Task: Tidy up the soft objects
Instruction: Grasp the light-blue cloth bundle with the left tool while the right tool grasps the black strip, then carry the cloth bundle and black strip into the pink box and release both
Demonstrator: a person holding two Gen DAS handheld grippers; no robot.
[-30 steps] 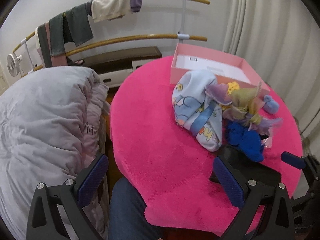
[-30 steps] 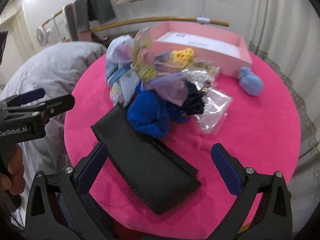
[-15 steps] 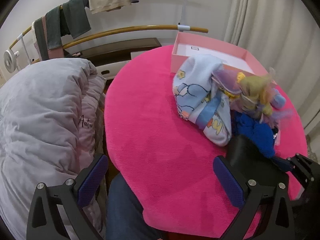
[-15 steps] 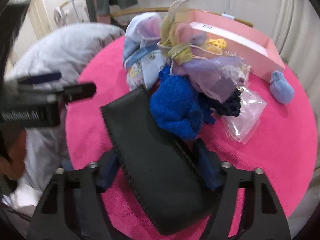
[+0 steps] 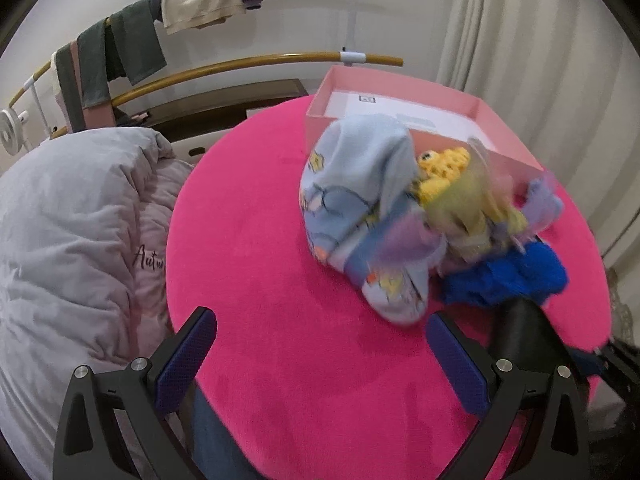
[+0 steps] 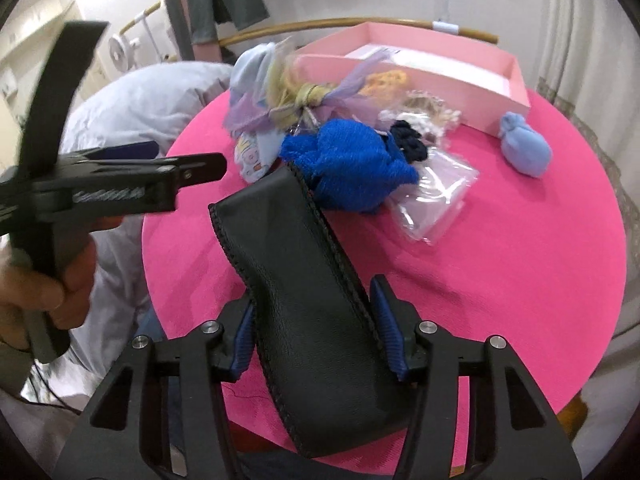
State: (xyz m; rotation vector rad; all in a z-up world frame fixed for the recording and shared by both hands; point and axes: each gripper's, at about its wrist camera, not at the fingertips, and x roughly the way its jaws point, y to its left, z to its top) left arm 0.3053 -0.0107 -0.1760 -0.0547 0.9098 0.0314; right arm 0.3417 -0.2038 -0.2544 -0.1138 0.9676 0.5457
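My right gripper [image 6: 316, 332] is shut on a black leather pouch [image 6: 304, 300] and lifts its near end off the round pink table [image 6: 520, 248]. A pile of soft things lies beyond it: a blue knit cloth [image 6: 352, 164], a light blue printed cloth [image 5: 352, 200], a yellow and purple bow [image 6: 308, 96], a clear bag [image 6: 436, 196] and a small blue pouch [image 6: 524, 148]. An open pink box [image 6: 440, 64] stands at the back. My left gripper [image 5: 320, 364] is open and empty over the table's near left part. It also shows in the right wrist view [image 6: 120, 184].
A grey duvet [image 5: 68, 232] lies left of the table. Curved wooden rails with hanging clothes [image 5: 136, 44] run along the back wall. A curtain [image 5: 540, 40] hangs at the right.
My right gripper has moved forward and closed on the black pouch, raising its near end. My left gripper has shifted a little closer over the table, still open.
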